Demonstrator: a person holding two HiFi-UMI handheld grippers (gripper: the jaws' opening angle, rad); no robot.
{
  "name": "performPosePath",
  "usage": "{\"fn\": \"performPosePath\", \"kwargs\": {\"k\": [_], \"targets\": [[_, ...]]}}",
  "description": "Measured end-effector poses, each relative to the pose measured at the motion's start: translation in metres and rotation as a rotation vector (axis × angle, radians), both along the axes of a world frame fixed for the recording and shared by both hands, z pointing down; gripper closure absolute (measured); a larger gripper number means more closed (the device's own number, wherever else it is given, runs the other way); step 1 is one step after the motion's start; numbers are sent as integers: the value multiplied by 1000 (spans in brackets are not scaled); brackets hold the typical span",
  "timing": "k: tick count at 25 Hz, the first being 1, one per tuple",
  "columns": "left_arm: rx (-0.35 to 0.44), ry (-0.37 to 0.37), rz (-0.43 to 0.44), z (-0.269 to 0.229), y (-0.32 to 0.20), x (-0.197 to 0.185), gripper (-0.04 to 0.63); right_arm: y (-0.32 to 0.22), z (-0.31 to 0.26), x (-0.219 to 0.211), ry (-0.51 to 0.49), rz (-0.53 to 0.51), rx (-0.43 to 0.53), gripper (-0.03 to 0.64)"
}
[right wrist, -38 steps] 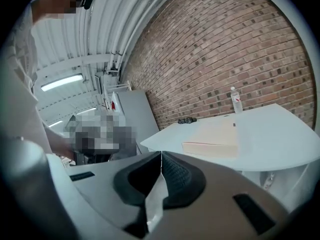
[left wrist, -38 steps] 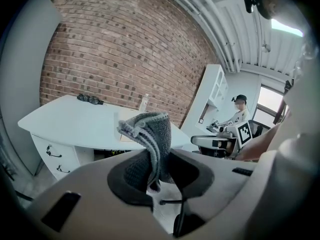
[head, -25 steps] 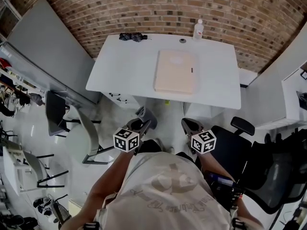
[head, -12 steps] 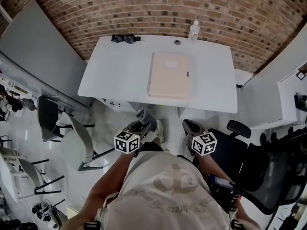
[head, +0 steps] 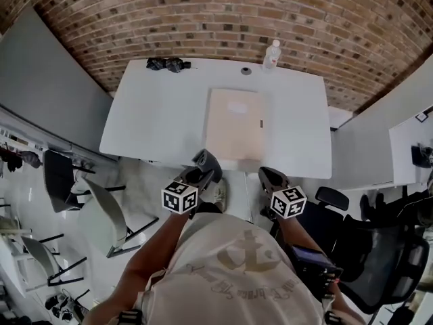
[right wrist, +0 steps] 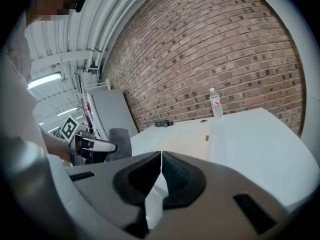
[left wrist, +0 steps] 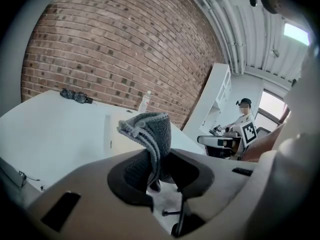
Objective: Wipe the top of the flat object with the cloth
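Observation:
A flat beige object [head: 235,124] lies in the middle of the white table [head: 149,120], and it shows pale beyond the jaws in the left gripper view [left wrist: 117,129] and the right gripper view [right wrist: 192,134]. My left gripper [head: 207,160] hangs just short of the table's near edge, shut on a folded grey cloth [left wrist: 149,136] that sticks up from its jaws. My right gripper [head: 265,175] is beside it, also short of the edge, shut with nothing between its pads.
A clear bottle [head: 271,53], a small round cap [head: 246,70] and a dark crumpled item [head: 166,63] sit along the table's far edge by the brick wall. Office chairs stand left [head: 108,212] and right [head: 379,263] of me.
The table has drawn closer in the head view and both grippers now sit nearer its front edge. The jaws look the same throughout.

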State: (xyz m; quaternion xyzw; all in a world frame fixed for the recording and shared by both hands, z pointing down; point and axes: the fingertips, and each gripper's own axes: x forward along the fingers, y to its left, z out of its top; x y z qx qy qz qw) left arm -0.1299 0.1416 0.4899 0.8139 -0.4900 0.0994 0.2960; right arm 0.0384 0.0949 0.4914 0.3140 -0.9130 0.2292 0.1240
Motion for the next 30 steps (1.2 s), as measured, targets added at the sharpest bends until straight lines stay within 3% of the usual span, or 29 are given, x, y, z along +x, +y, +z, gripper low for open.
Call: {"fn": "performPosePath", "kwargs": {"k": [6, 16, 24, 30], "targets": [[-2, -26, 34, -4, -61, -13, 492, -54, -2, -10, 12, 38, -3, 594], [1, 48, 150, -11, -146, -26, 492, -124, -4, -32, 26, 123, -6, 594], [-44, 79, 201, -8, -166, -29, 492, -143, -2, -30, 109, 153, -37, 594], [-56, 74, 186, -4, -186, -44, 492, -177, 1, -38, 108, 161, -31, 594]]}}
